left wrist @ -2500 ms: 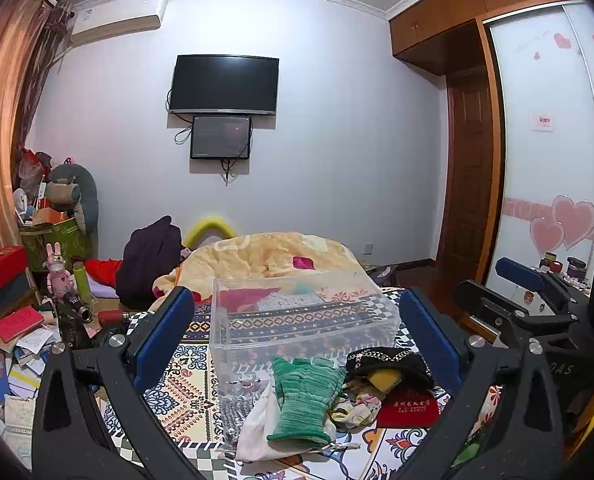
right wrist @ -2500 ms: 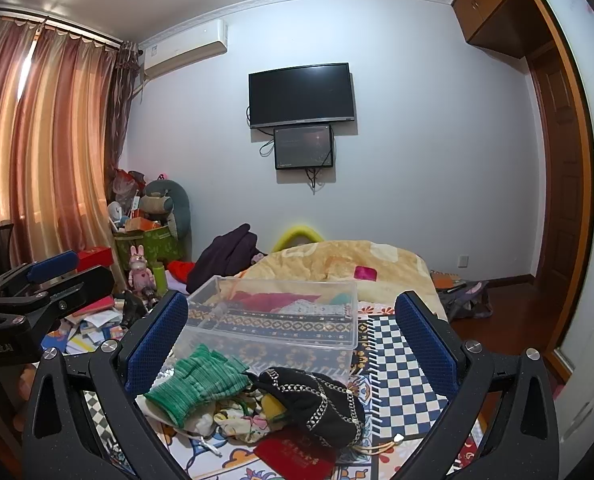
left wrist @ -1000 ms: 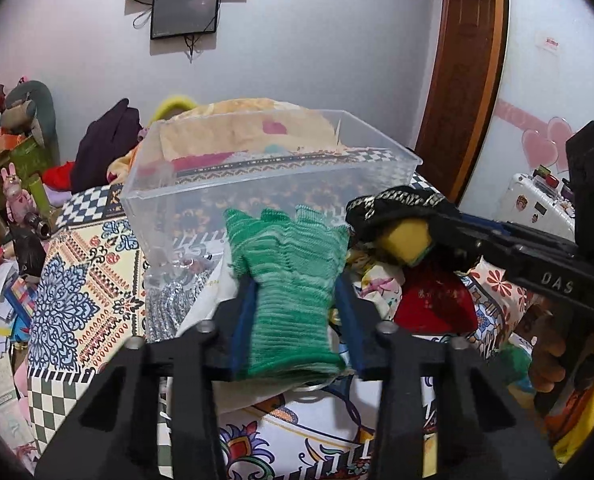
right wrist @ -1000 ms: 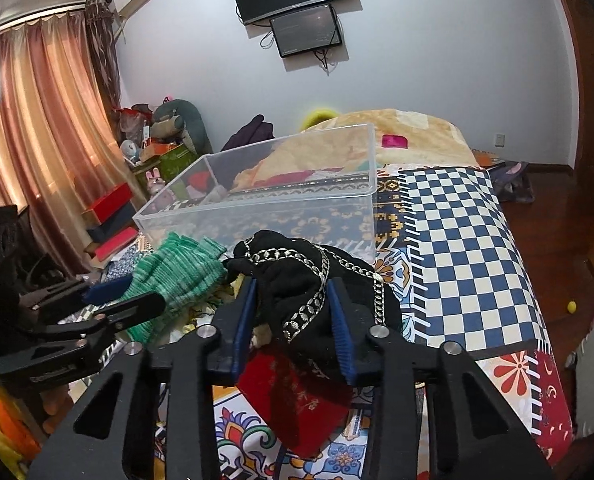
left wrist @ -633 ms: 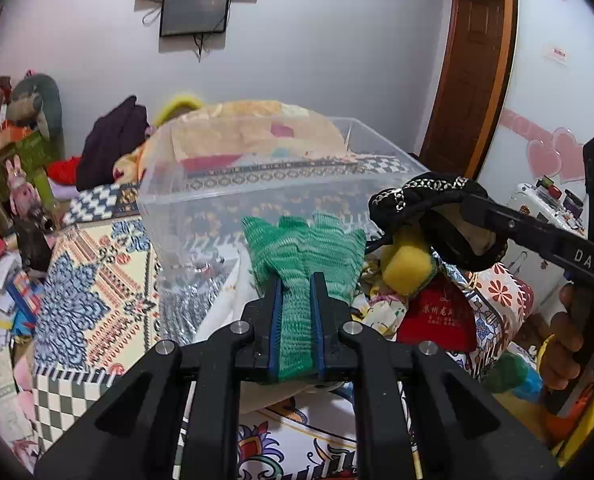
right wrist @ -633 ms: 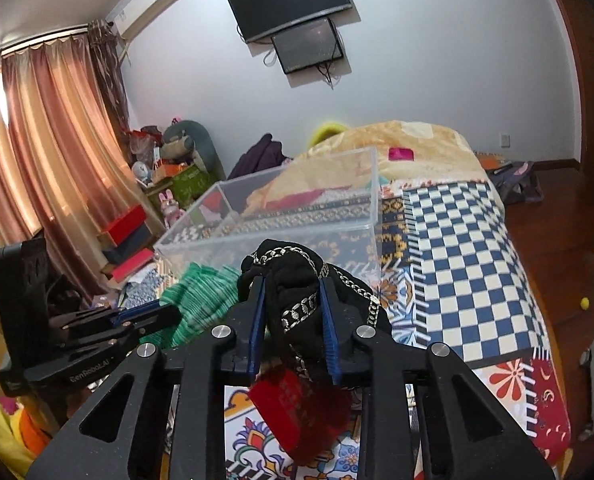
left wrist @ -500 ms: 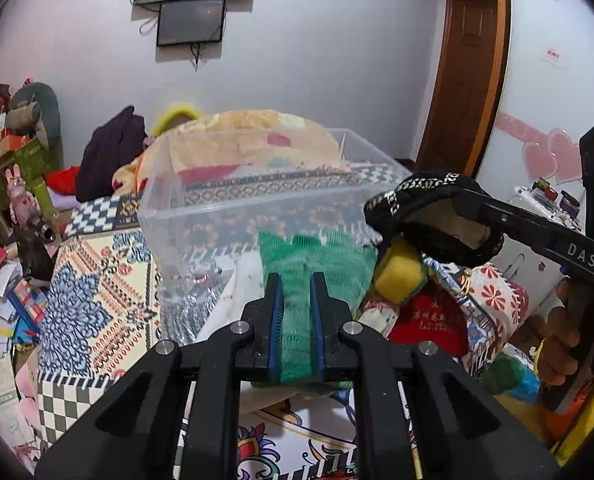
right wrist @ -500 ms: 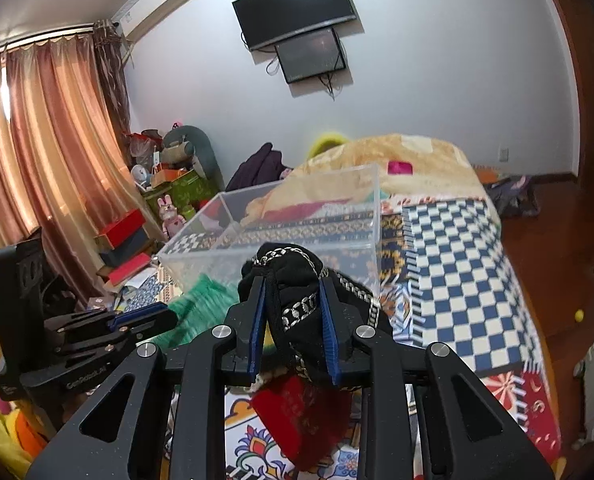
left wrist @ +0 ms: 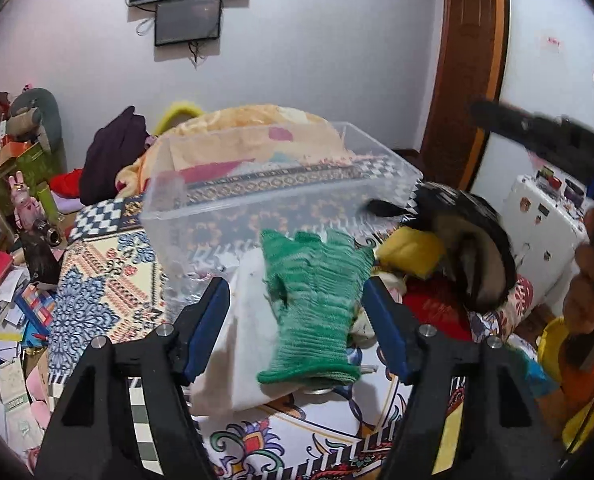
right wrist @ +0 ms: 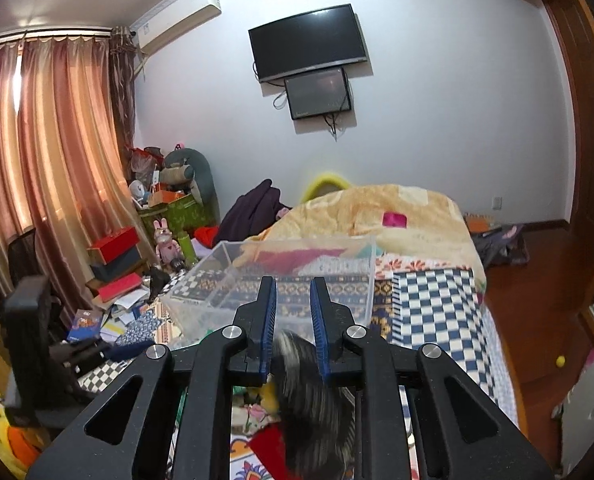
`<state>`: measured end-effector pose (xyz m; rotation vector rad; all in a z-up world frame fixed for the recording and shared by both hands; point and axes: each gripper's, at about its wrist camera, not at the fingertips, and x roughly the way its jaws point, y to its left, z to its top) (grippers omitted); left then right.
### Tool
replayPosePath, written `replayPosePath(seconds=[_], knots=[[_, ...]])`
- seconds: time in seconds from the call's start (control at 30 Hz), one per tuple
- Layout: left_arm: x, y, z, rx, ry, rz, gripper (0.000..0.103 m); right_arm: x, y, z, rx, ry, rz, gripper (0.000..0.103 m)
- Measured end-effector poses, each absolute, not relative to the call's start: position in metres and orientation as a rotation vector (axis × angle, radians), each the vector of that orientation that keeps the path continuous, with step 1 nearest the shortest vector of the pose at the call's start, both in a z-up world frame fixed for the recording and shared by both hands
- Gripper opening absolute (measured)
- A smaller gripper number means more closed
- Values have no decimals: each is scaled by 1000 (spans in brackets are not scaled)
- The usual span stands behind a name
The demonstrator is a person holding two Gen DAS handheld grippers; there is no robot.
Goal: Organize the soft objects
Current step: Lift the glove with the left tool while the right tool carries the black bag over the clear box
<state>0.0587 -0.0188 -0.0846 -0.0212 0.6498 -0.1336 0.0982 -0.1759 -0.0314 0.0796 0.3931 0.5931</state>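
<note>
In the left wrist view my left gripper (left wrist: 297, 320) is open, its blue pads on either side of a green knit glove (left wrist: 317, 304) that lies on a white cloth (left wrist: 241, 344) in front of a clear plastic bin (left wrist: 281, 196). A black hat with chain trim (left wrist: 469, 248) drops, blurred, beside a yellow soft item (left wrist: 409, 248). In the right wrist view my right gripper (right wrist: 293, 300) is raised over the bin (right wrist: 297, 280), its jaws a narrow gap apart with nothing between them. The black hat (right wrist: 313, 400) falls blurred below it.
The patterned bed cover (left wrist: 105, 268) holds the pile, with a red pouch (left wrist: 429, 304) among it. An orange quilt (right wrist: 377, 212) lies behind the bin. Boxes, books and toys (right wrist: 117, 272) crowd the floor at left. A wooden door (right wrist: 577, 120) stands at right.
My left gripper has opened and released the green glove, which lies back on the pile. My right gripper has lifted and let go of the black hat, which is falling.
</note>
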Motion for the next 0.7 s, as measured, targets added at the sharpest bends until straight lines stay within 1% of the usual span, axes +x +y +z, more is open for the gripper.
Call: replayPosePath(seconds=[0.13,0.2,0.23,0.27,0.3,0.33,0.37,0.43,0.47,0.53,0.6,0.63,0.67,0.7], knots=[[59,-23,-88,-5,647,-143,68,103,-170,-42,29,432,583,16],[61,-27,-91,13,652,-146,66,102,-170,-52,8,475,579,20],[60,-30,-93,24,655,-148,63,102,-171,-59,-2,502,577,27],[61,-32,-96,33,660,-149,62,102,-172,-64,-5,524,576,40],[62,-33,-99,40,667,-150,59,99,-174,-69,-5,546,574,48],[64,-35,-102,45,677,-151,56,96,-178,-74,2,556,573,60],[65,-36,-104,49,687,-151,53,93,-181,-78,4,558,569,67],[68,-37,-109,58,699,-146,43,90,-186,-84,0,576,553,72],[68,-37,-110,62,702,-140,40,90,-188,-89,0,599,549,72],[68,-36,-110,65,692,-129,31,95,-190,-96,15,644,551,72],[67,-35,-109,64,681,-131,25,104,-194,-105,53,692,551,72],[65,-35,-107,62,672,-131,22,107,-196,-107,74,707,555,63],[64,-34,-105,61,664,-132,21,109,-197,-109,99,721,570,47],[62,-34,-103,61,655,-132,18,110,-198,-110,116,734,591,38]])
